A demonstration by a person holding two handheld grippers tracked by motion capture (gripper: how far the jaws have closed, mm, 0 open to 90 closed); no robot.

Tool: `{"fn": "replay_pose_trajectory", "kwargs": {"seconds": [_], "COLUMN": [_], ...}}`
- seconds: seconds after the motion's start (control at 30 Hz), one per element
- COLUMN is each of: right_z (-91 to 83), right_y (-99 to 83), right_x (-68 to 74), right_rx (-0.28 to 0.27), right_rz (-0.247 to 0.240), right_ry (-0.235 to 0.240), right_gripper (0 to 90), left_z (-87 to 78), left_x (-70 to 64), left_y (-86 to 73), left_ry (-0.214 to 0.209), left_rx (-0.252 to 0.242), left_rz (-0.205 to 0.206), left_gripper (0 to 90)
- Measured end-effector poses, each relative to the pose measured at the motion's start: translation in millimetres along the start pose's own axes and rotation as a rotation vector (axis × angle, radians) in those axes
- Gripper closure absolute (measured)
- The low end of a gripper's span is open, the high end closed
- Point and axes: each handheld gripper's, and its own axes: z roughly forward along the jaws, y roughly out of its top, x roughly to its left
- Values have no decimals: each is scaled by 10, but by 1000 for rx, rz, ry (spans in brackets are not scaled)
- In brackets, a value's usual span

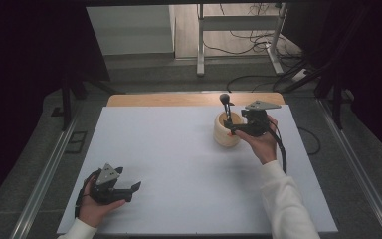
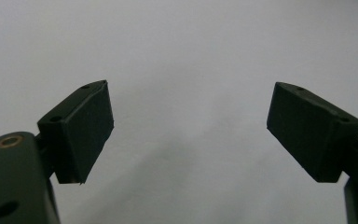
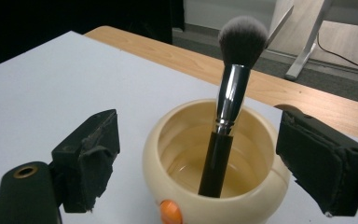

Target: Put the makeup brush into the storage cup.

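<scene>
High view showed the person's right hand (image 1: pixel 261 143), in a white sleeve, reaching forward across the white table sheet (image 1: pixel 179 159) with the right gripper (image 1: pixel 235 130) held level just beside a round cream-coloured ceramic pot (image 1: pixel 227 132) at the far right of the table. Right gripper view had that gripper's jaws spread wide, one on each side of the pot (image 3: pixel 216 172) and not touching it. A black-handled makeup brush with a silver ferrule and a dark, grey-tipped bristle head (image 3: pixel 230 100) stood in the pot, leaning a little, its bristles rising well above the rim. An orange spot marked the pot's near wall. The left hand (image 1: pixel 97 206) rested near the table's front left corner, well apart from the pot, holding the left gripper (image 1: pixel 132 191) low and pointing right. Left gripper view showed its jaws (image 2: pixel 189 130) wide apart over bare white sheet, holding nothing.
</scene>
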Motion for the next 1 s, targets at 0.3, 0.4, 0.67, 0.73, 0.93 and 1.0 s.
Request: {"fn": "replay_pose_trajectory", "kwargs": {"seconds": [0.3, 0.4, 0.67, 0.73, 0.93, 1.0], "right_z": [-75, -91, -186, -223, -315, -340], "right_y": [-69, -83, -165, -191, -303, -342], "right_x": [137, 160, 208, 210, 208, 209], "right_rx": [14, 17, 38, 42, 63, 68], "right_rz": [-46, -54, -76, -78, -83, -81], "right_ry": [38, 44, 42, 43, 40, 42], "right_gripper": [143, 142, 142, 143, 143, 143], "left_z": [3, -2, -6, -9, -11, -14], "left_x": [-6, -2, 5, 4, 2, 1], "left_y": [1, 0, -2, -1, 1, 1], "left_ry": [0, 1, 2, 2, 1, 1], "left_rx": [2, -1, -1, -2, -6, -7], "left_rz": [2, -1, 0, 1, -1, 0], "left_gripper": [150, 150, 150, 151, 151, 150]}}
